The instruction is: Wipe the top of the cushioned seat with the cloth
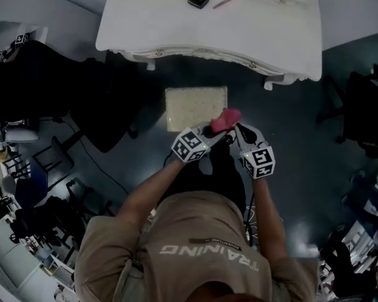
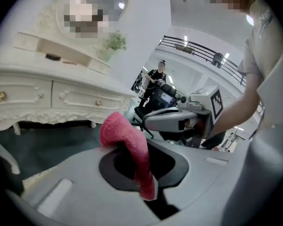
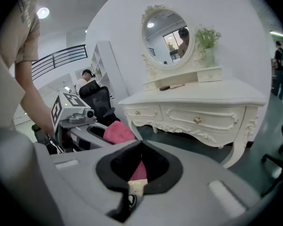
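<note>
Pink terry cloth (image 1: 225, 119), soft, light and limp, hangs pinched in the left gripper (image 1: 211, 134) over the seat's (image 1: 195, 109) near edge. The right gripper (image 1: 237, 131) is closed and empty beside it. Likely best gripped bunched.

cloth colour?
Pink-red cloth; shows best in the left gripper view.

Cloth (image 2: 126, 136) — fuzzy, matt terry

The cloth (image 2: 126, 136) is a pink terry rag, bunched up and pinched between the jaws of the left gripper (image 1: 213, 131), with one end hanging down. It sits over the near right corner of the cushioned seat (image 1: 196, 108), a cream, square, flat-topped pad.
</note>
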Tool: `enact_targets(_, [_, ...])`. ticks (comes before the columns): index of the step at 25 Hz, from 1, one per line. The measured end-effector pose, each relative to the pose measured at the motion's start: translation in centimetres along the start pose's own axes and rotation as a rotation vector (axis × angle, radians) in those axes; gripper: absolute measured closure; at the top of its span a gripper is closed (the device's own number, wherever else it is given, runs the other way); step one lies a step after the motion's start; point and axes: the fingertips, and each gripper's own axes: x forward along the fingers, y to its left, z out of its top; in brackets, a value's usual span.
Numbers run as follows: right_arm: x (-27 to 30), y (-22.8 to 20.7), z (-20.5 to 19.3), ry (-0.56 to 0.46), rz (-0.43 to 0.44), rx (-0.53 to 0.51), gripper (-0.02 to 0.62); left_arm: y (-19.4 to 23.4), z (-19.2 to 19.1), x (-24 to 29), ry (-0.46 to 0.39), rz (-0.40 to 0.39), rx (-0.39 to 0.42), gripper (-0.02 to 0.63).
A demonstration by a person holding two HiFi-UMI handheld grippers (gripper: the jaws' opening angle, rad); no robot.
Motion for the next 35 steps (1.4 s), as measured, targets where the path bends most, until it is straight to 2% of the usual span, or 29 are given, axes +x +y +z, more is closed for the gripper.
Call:
enact_targets(3, [-1.3,2.6,2.6,-0.012,0.01,-0.016,0.591,-0.4,2.8,-3.7,-0.054,0.069,0.0,0.574])
enact_targets(12, [-2.4,8.9,9.8,-0.096,-0.001,-0.041,0.591,-1.7,10.2,-15.1,-0.264,0.299,0.096,0.574])
enact_targets(17, [-2.9,12.7,12.5,-0.132,0.006,-0.074,0.591,-2.8,11.8,-20.1,-0.312,0.331,0.135,0.574])
enact_targets(22, [-3.5,15.0,14.4,-0.157,0.002,-0.058,0.591,-2.7,13.1,-23.6,-0.35,0.393,0.157,0.574])
enact_targets(28, [-4.6,18.1,20.4,-0.265,0.004,-0.043,0.591,-3.0,16.3,-28.6,-0.391,0.399,0.195,0.574])
enact_targets(32, [-5.6,19.5,24.0,-0.302,-0.013,-0.102,0.591,-3.4,19.6,-31.3,-0.431,0.441,0.266,0.574])
enact_targets(35, [-6.1,20.4,26.3,-0.303,-0.047,-0.207,0.591,-3.8,22.6,-33.4,-0.474,0.483,0.326,0.574])
